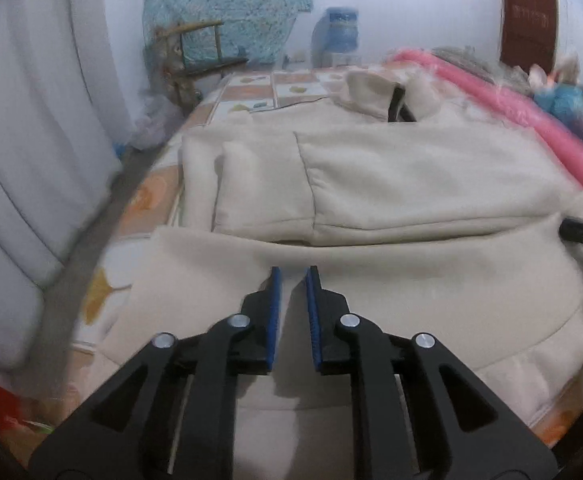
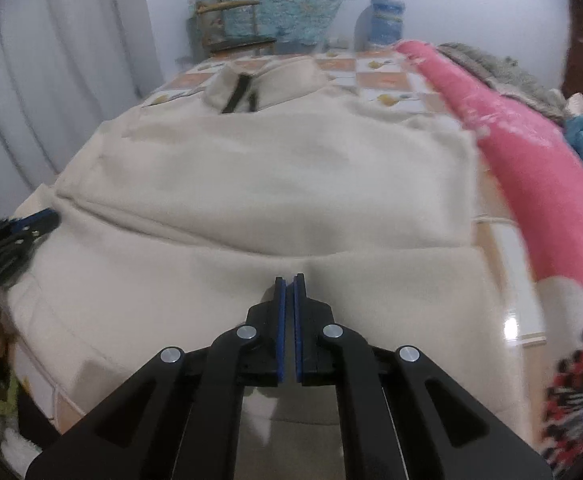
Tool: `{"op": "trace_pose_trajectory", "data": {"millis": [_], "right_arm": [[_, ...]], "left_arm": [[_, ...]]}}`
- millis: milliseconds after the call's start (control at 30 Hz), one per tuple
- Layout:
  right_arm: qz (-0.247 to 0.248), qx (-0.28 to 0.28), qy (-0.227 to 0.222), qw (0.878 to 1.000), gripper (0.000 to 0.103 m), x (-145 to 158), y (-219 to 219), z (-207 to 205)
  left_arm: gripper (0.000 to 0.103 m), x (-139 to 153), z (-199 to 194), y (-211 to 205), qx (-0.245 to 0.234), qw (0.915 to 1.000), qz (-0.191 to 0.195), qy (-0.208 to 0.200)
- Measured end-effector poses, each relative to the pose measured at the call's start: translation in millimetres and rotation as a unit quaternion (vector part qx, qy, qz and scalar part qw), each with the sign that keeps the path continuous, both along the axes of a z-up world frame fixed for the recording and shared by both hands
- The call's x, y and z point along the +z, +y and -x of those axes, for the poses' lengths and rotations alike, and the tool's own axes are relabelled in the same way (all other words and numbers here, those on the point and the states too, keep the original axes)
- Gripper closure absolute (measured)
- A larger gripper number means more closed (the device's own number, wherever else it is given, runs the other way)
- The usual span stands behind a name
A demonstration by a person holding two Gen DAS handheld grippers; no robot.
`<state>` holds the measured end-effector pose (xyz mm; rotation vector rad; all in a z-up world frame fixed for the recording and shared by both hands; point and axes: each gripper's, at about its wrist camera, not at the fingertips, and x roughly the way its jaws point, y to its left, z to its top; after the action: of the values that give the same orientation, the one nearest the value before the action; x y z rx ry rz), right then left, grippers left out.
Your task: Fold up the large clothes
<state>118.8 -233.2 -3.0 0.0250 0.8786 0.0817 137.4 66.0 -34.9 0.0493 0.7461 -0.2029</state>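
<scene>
Left wrist view: the left gripper [image 1: 294, 276] hovers over the near folded edge of a cream sweatshirt [image 1: 391, 184], its blue pads a little apart with only bare cloth showing in the gap, nothing pinched. The sweatshirt lies spread on a bed with a tile-patterned sheet [image 1: 251, 92], collar at the far end. The right gripper [image 2: 290, 282] has its pads pressed together over the near fold; whether any cloth is caught between them I cannot tell. A pink blanket [image 2: 531, 176] lies just beside the sweatshirt.

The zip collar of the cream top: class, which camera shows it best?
The right wrist view: the collar lies near the middle, its dark zip plain. In the left wrist view the collar sits further off to the right and blurrier.
</scene>
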Motion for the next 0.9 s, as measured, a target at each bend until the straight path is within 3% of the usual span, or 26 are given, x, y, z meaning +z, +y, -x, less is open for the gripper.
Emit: {"op": "trace_pose_trajectory", "data": {"millis": [67,167,200,267,333,467,500,567,667,700,800,900], "right_arm": [[0.012,-0.020,-0.014,1.000,0.100,8,-11,5],[0.036,-0.068,0.002,0.997,0.100,1,-38,3],[0.033,-0.072,0.005,0.997,0.101,-4,-46,2],[-0.022,-0.066,-0.003,0.998,0.101,-8,-62,3],[-0.034,-0.072,0.001,0.997,0.101,-1,-65,5],[0.013,-0.070,-0.039,0.997,0.075,22,-58,29],[0.016,-0.064,-0.046,0.997,0.067,25,-57,36],[0.036,-0.058,-0.045,0.997,0.060,22,-55,45],[0.063,-0.073,0.002,0.995,0.060,-5,-61,40],[0.047,-0.077,0.008,0.996,0.059,-10,-67,39],[0.031,-0.093,-0.006,0.995,0.059,9,-71,45],[0.046,-0.066,-0.041,0.996,0.056,32,-54,54]], "left_arm": [[0.093,0,-3,13,0.002,0.9988,0.047,0.012],[0.093,-3,-2,18,0.000,0.9977,0.067,0.006],[0.093,-3,-2,18,-0.002,0.9975,0.071,0.004],[0.093,-3,-4,21,-0.004,0.9965,0.083,0.008],[0.093,2,-3,26,-0.005,0.9959,0.088,0.015],[0.078,18,15,49,0.003,0.9968,0.080,0.000],[0.073,17,17,54,0.009,0.9971,0.075,0.003],[0.072,4,16,71,0.030,0.9968,0.069,0.026],[0.075,-4,17,87,0.039,0.9936,0.102,0.030],[0.074,-2,16,87,0.041,0.9933,0.103,0.031],[0.072,13,19,82,0.056,0.9940,0.092,0.023],[0.060,36,36,62,0.020,0.9962,0.084,-0.011]]}}
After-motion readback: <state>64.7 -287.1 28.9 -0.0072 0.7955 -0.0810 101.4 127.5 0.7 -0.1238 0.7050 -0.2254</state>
